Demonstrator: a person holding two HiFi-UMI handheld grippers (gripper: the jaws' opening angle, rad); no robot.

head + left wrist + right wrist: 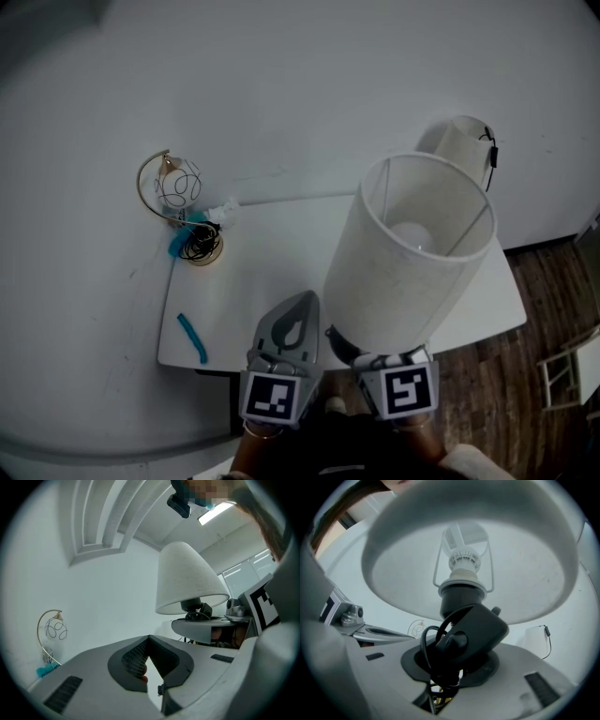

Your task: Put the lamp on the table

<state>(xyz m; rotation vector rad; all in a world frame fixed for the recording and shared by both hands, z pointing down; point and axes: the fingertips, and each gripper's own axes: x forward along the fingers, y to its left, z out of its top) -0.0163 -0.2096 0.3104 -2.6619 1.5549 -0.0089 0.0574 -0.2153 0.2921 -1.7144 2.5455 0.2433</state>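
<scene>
A white table stands against a white wall. The lamp with its big white shade is up in the air over the near right side of the table, and it tips a little. The right gripper squeezes the lamp's black bottom part, where a black cord is looped. A second white shade is behind the table on the right. The left gripper is just beside the lamp, pinched closed with nothing in it. A gold wire thing sits at the far left corner. A small blue strip lies near the left edge.
</scene>
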